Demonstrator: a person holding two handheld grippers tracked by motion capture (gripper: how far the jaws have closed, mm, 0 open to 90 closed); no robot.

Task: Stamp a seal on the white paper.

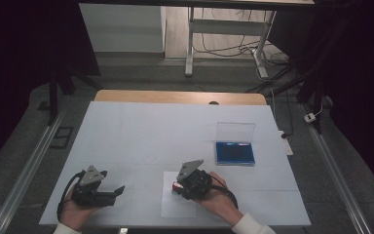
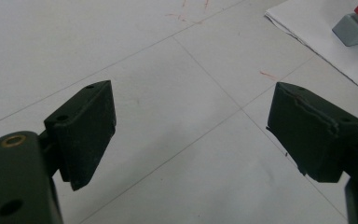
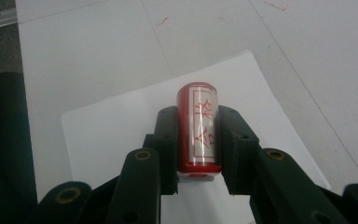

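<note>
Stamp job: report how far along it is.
Done: the ink pad case lies open, and the right gripper is shut on the red stamp over the paper sheet. No print shows on the sheet. The left gripper waits open.

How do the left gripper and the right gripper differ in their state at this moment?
The left gripper stands open with nothing between its jaws; the right gripper is shut on the red stamp. The left gripper sits over bare white table cover, while the right gripper is over the sheet of paper. Both are black, each held in one hand, low near the table's front edge.
</note>
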